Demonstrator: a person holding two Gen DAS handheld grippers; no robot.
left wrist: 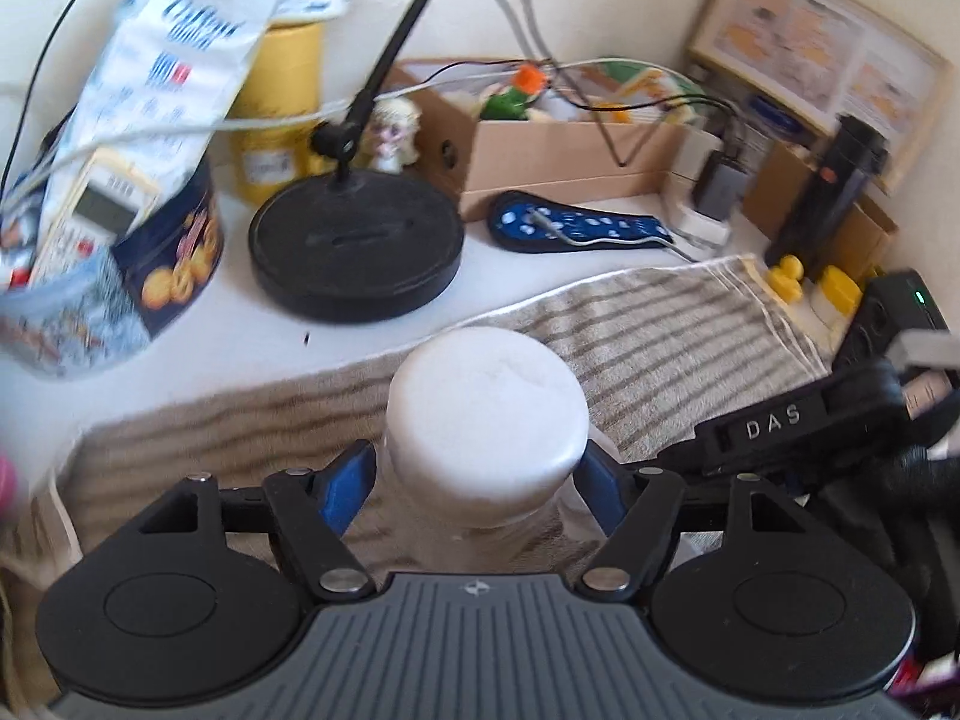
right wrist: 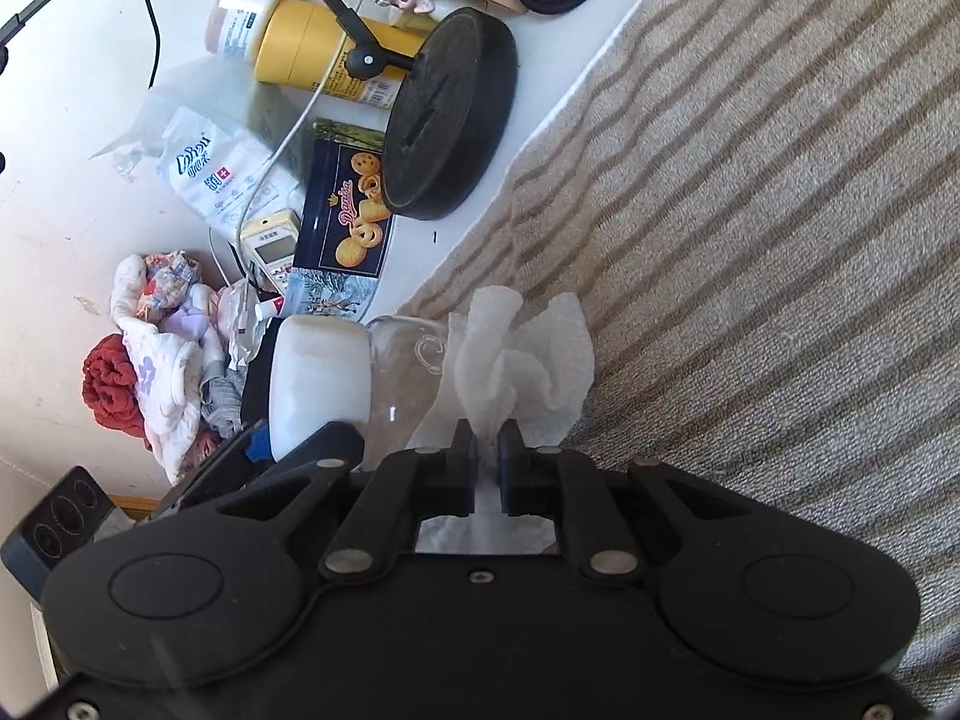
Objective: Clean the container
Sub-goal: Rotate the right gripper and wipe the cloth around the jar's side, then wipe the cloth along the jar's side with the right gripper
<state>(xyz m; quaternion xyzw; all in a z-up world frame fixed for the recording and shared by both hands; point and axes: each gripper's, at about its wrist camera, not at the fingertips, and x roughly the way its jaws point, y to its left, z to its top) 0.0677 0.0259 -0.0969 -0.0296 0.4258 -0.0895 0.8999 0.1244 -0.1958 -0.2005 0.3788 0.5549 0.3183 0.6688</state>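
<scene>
We see the left gripper (left wrist: 474,483) clamped on the glass container (right wrist: 408,384) just below its white lid (left wrist: 486,414), blue pads against both sides. The right gripper (right wrist: 487,456) pinches a crumpled paper towel (right wrist: 522,354), which touches the glass. The container is held above the striped towel (right wrist: 750,240); in the right wrist view its long axis runs sideways, lid toward the left.

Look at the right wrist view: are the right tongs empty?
No, the right tongs are shut on a crumpled white paper towel.
</scene>
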